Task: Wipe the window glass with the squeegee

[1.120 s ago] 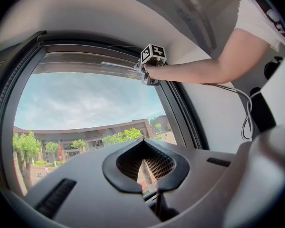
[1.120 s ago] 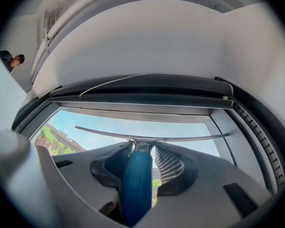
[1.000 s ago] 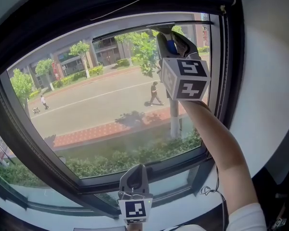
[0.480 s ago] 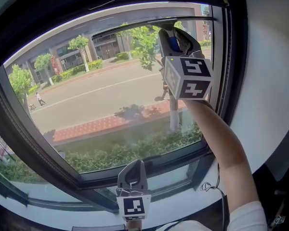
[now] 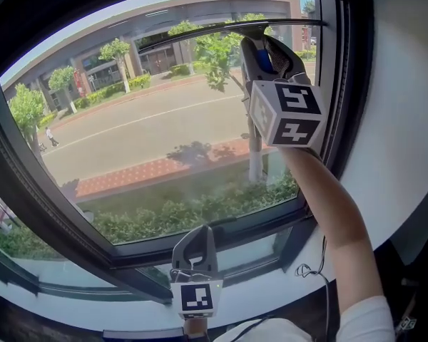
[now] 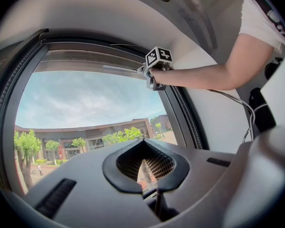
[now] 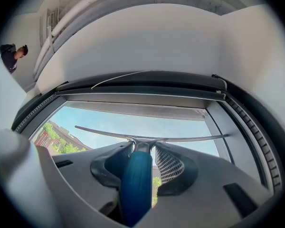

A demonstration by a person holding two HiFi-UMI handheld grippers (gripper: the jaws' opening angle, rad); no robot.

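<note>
The squeegee has a blue handle [image 5: 269, 61] and a long thin blade [image 5: 200, 33] that lies across the upper part of the window glass [image 5: 150, 134], a little under the top frame. My right gripper [image 5: 267, 48] is raised at the upper right and shut on the handle. In the right gripper view the handle [image 7: 137, 184] runs between the jaws of the right gripper [image 7: 142, 151] up to the blade [image 7: 180, 139]. My left gripper [image 5: 195, 244] hangs low by the sill, shut on nothing. The left gripper view has the left gripper [image 6: 145, 167] below and the right gripper's marker cube [image 6: 159, 57] above.
A dark window frame [image 5: 128, 258] surrounds the glass, with a white wall [image 5: 399, 120] to the right. A thin cord [image 7: 118, 77] hangs under the top frame. A cable [image 5: 310, 269] lies by the sill. A person [image 7: 12, 56] stands far back in the room.
The squeegee blade now sits lower beneath the top frame than a second ago, and the head view has tilted up. The left gripper has barely moved.
</note>
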